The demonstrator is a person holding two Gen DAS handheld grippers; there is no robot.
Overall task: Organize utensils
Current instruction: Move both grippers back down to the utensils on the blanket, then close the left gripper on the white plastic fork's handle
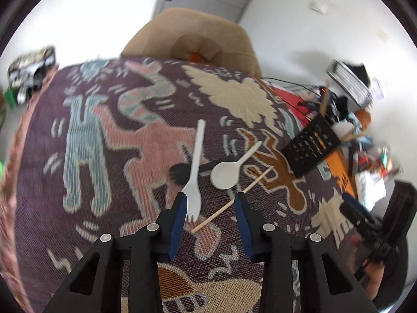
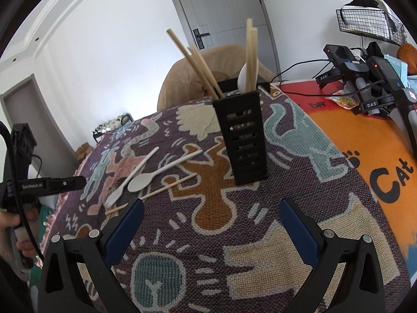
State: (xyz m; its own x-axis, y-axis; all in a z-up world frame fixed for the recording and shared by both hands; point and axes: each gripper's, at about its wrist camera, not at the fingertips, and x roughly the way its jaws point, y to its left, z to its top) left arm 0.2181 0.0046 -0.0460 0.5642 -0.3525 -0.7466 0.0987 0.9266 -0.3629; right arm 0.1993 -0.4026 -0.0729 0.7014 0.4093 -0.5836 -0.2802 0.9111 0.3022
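On the table's patterned cloth [image 1: 104, 135], left claw [image 1: 211, 206] hovered half-apart over white fork [image 1: 194, 180], pickup step, needing closure before transfer to black holder [image 2: 242, 140]; right claw [image 2: 211, 224] spread, empty.

Bare cloth [image 2: 234, 234] lies open before the black holder [image 2: 243, 140]; fork [image 2: 130, 177], spoon [image 2: 146, 180] and chopstick [image 2: 166, 187] crowd its left.

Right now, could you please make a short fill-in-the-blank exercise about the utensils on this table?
1. The loose spoon on the cloth is ____ in colour.
2. The black holder stands ____ on the cloth.
3. The left gripper hangs over the tines of the ____.
4. One loose ____ lies beside the spoon.

Missing words: white; upright; fork; chopstick.
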